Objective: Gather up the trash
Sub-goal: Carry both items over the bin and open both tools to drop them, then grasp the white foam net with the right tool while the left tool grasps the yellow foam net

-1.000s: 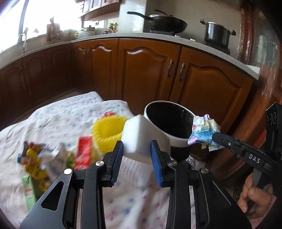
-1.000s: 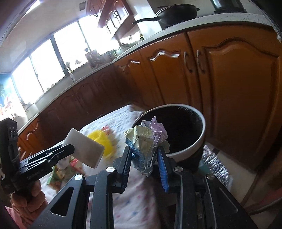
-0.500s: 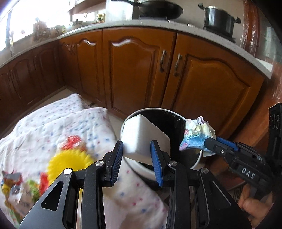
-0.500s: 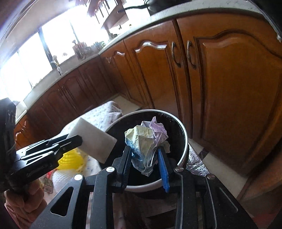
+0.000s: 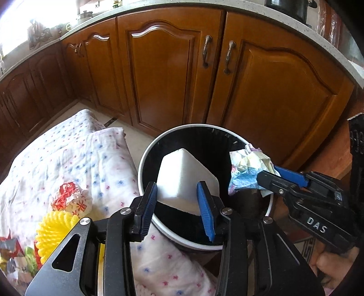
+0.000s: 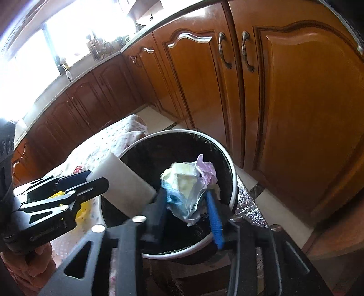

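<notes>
Left tongs (image 5: 177, 202) are opening, the white block (image 5: 184, 179) between the pads and already loose, hanging over the bin (image 5: 145, 159) so it falls in. Right tongs (image 6: 188, 205) are opening too, releasing the paper wad (image 6: 184, 182) above the bin mouth.

brown wooden cabinets (image 5: 163, 68) under a pale countertop (image 5: 284, 17), tiled floor (image 6: 268, 200), bright window (image 6: 34, 52).
</notes>
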The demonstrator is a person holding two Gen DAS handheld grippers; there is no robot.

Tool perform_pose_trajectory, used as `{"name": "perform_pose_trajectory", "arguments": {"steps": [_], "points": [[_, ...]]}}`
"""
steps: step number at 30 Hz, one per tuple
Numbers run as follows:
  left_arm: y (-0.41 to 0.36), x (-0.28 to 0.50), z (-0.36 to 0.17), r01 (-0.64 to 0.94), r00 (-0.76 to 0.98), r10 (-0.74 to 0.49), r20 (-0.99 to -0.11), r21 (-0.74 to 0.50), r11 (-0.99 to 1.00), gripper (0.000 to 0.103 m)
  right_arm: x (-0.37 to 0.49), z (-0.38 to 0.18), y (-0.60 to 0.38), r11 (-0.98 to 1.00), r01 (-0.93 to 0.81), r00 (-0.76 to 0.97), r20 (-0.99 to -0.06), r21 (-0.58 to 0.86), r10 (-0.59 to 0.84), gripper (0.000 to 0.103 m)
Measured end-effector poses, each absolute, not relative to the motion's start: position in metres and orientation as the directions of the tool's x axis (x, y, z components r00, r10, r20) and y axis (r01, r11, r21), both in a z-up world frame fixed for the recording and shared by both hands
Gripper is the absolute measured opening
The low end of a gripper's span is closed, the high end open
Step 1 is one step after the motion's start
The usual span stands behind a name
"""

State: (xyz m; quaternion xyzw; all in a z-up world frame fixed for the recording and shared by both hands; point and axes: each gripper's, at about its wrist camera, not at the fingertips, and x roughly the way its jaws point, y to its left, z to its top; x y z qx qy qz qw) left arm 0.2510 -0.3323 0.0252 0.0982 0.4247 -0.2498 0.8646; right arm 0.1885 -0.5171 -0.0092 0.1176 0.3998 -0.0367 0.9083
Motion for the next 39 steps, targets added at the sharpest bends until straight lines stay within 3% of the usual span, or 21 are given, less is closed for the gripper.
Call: {"name": "perform_pose_trajectory", "arguments": {"steps": [2,3,5,9,12,18,25,39], "points": [[-0.333,0.251,0.026,0.519,0.509,-0.354,-0.784,-0.049,0.854,0.045,0.189,-0.008,-0.52,0.966,0.164,0.685,-0.728,0.2,0.035,0.056],[-0.331,0.25,0.028,0.517,0.509,-0.359,-0.783,-0.055,0.854,0.057,0.187,-0.007,-0.52,0.964,0.163,0.691,-0.722,0.208,0.039,0.063],[-0.328,0.25,0.031,0.513,0.511,-0.371,-0.775,-0.071,0.855,0.068,0.182,-0.003,-0.52,0.963,0.163,0.706,-0.707,0.216,0.039,0.063],[-0.311,0.238,0.04,0.506,0.522,-0.392,-0.757,-0.094,0.857,0.068,0.167,0.004,-0.516,0.954,0.159,0.739,-0.672,0.253,0.055,0.064],[-0.294,0.226,0.049,0.494,0.554,-0.407,-0.726,-0.107,0.863,0.069,0.152,0.006,-0.507,0.948,0.149,0.764,-0.642,0.282,0.071,0.075],[-0.247,0.194,0.052,0.45,0.624,-0.401,-0.67,-0.112,0.886,0.071,0.122,-0.001,-0.477,0.927,0.118,0.796,-0.592,0.357,0.127,0.085],[-0.187,0.169,0.051,0.375,0.67,-0.379,-0.639,-0.15,0.915,0.075,0.104,-0.01,-0.436,0.922,0.07,0.797,-0.578,0.381,0.178,0.085],[-0.134,0.165,0.032,0.308,0.646,-0.361,-0.673,-0.203,0.93,0.075,0.103,-0.024,-0.386,0.919,0.009,0.772,-0.588,0.393,0.244,0.085]]}}
